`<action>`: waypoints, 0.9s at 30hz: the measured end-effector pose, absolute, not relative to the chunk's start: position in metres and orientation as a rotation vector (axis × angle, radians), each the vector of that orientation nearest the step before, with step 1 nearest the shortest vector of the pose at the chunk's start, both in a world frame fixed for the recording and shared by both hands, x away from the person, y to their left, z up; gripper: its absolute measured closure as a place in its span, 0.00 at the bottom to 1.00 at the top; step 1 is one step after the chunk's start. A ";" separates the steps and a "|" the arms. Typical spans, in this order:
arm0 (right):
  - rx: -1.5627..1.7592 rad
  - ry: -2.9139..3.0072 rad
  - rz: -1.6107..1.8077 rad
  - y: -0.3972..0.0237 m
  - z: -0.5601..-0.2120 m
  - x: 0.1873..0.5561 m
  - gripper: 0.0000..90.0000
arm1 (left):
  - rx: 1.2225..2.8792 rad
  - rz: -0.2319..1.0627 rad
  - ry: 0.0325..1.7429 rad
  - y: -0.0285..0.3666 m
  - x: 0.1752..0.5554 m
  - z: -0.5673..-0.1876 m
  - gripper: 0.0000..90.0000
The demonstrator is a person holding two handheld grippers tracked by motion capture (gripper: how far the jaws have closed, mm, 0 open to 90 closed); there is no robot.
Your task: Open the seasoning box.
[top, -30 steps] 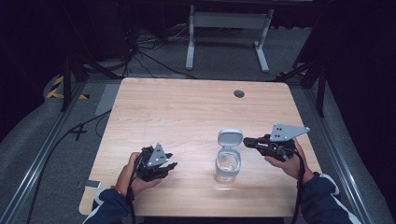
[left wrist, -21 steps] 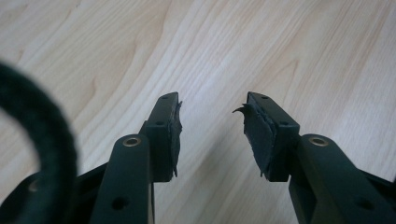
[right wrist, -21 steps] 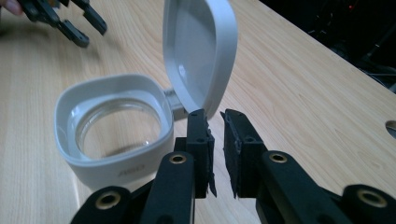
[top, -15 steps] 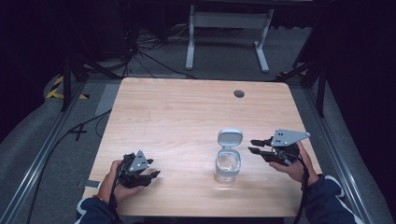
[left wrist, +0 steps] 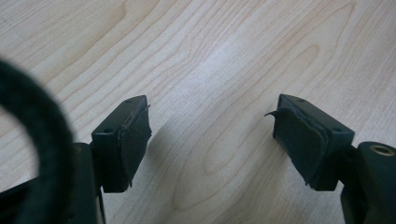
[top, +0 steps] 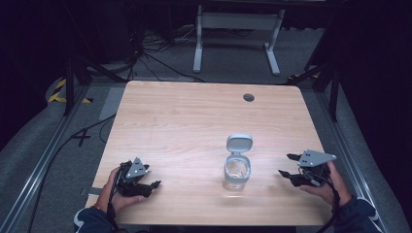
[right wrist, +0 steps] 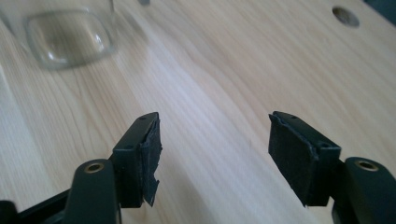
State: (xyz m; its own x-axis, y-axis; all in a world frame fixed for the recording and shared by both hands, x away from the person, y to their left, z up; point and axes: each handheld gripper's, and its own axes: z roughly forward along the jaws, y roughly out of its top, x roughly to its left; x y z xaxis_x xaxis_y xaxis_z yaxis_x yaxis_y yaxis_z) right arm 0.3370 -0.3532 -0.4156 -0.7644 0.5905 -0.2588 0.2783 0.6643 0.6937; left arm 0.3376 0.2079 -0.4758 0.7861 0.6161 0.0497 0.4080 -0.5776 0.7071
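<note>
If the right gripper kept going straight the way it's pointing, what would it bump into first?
Probably the clear jar. In the high view the right gripper points across the table toward it. In its own view the jar sits off to one side, so it might only clip it or slip past.

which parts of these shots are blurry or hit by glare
Left gripper view: a dark ring-shaped blur at the left edge is out of focus; a pale sheen lies on the wooden table. Right gripper view: the clear container is soft. High view: surroundings dark, table evenly lit.
</note>
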 end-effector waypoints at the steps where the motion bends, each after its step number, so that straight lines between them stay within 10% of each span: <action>1: 0.697 2.415 0.878 -0.359 -0.419 0.335 0.38 | 2.259 0.369 0.760 0.209 0.338 -0.476 0.29; 27: 1.110 2.300 1.009 -0.435 -0.466 0.310 0.27 | 2.201 0.335 0.838 0.215 0.342 -0.481 0.24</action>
